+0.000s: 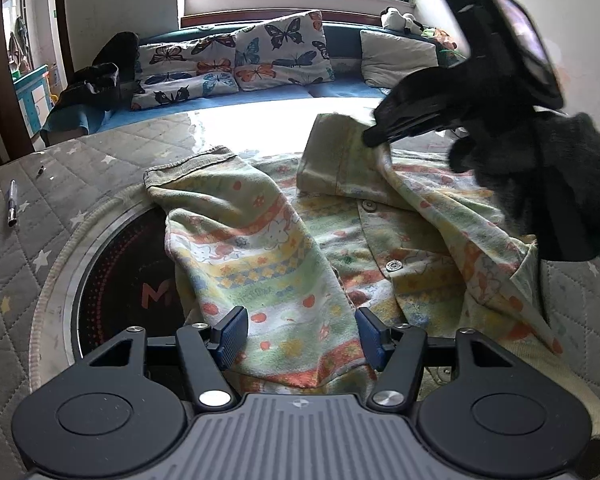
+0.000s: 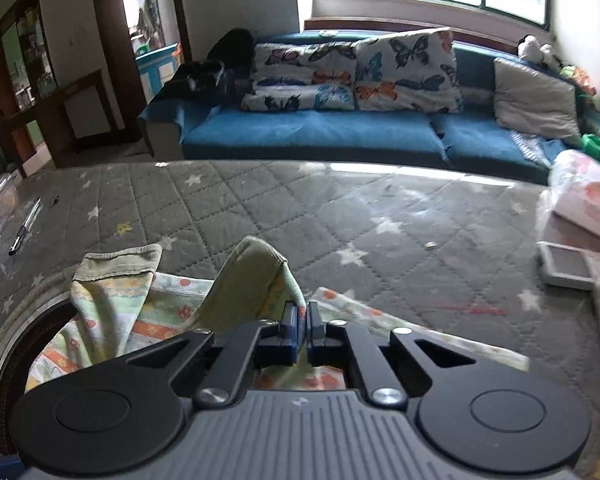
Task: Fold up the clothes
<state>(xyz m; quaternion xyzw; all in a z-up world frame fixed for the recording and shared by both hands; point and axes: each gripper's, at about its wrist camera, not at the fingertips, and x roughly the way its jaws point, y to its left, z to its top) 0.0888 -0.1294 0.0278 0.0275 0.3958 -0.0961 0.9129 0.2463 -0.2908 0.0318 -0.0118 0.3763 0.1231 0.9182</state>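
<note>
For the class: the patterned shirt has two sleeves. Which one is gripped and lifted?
The sleeve with the pale green cuff on the right, pinched by the right gripper. The other sleeve lies flat, in front of the open left gripper.

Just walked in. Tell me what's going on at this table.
A person is folding a pastel printed child's pyjama top on the grey quilted star-pattern table cover. The right gripper is shut on the garment's green-cuffed sleeve, lifting it. The left gripper is open above the other sleeve, gripping nothing.
</note>
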